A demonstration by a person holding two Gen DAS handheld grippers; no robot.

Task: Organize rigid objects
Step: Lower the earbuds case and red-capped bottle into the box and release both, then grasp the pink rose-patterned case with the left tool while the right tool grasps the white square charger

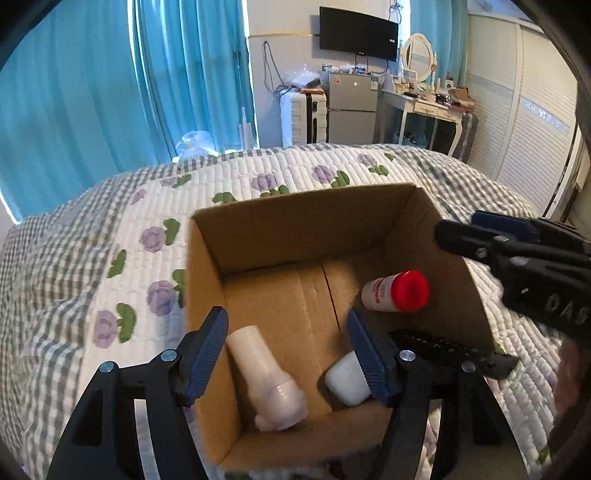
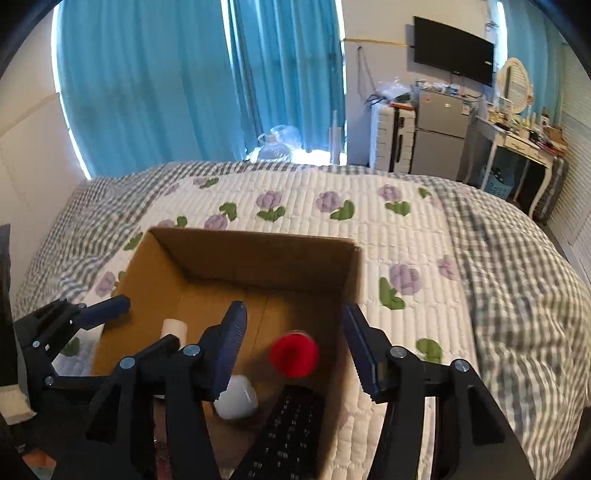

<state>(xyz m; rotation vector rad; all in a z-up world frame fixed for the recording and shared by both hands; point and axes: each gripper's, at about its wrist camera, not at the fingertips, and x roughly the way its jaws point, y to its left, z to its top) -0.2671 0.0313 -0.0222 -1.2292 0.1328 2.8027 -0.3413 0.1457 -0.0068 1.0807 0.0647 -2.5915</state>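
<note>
An open cardboard box sits on the quilted bed; it also shows in the right wrist view. Inside lie a cream bottle, a small white jar and a red-capped white bottle. The red cap is blurred in the right wrist view. A black remote control rests across the box's right rim; it also shows in the right wrist view. My left gripper is open and empty above the box. My right gripper is open and empty over the red-capped bottle.
The floral and gingham quilt covers the bed around the box. Blue curtains, a white suitcase, a small fridge, a wall TV and a cluttered dressing table stand beyond the bed.
</note>
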